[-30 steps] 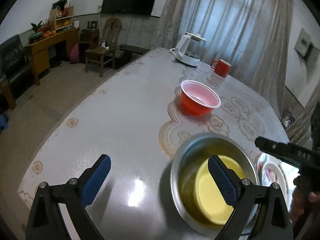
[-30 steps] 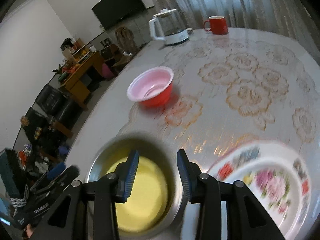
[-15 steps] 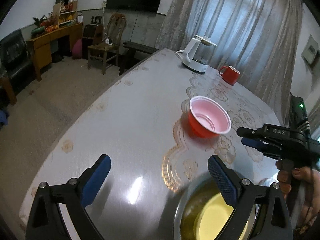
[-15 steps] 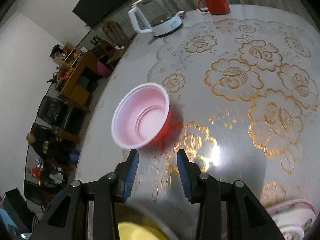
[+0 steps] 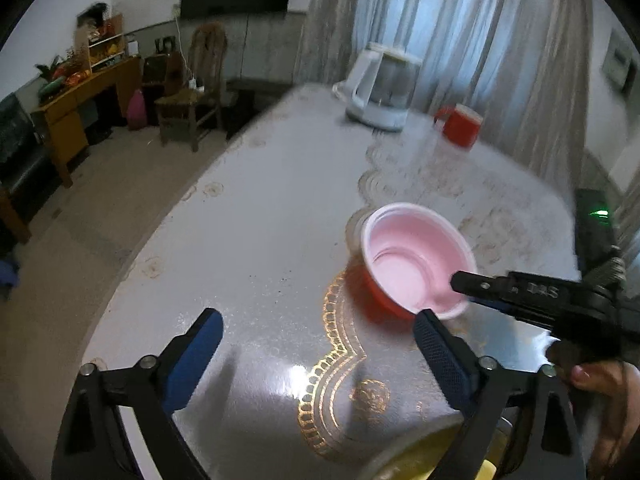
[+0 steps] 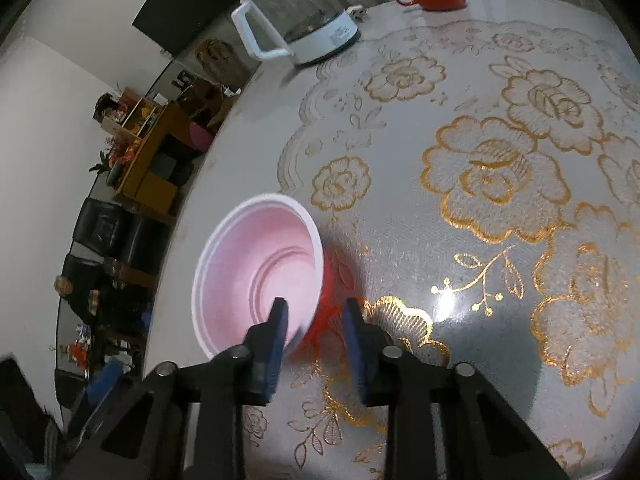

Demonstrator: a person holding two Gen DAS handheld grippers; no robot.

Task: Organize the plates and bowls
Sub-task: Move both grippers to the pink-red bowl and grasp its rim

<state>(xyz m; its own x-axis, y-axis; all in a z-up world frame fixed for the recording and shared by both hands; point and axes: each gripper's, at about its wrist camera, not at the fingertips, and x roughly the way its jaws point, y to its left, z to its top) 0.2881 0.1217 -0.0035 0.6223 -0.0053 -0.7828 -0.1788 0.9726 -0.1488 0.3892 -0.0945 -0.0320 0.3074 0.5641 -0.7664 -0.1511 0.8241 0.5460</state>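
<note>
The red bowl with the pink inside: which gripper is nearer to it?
Right. The right gripper straddles the red bowl's near rim, one finger inside and one outside. The left gripper is open and stands back over the table, short of the bowl.

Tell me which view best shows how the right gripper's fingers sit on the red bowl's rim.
The right wrist view. There the right gripper straddles the near rim of the red bowl, one finger inside, one outside; its jaws have just been closing. The left wrist view shows the bowl whole, but that gripper only side-on.
</note>
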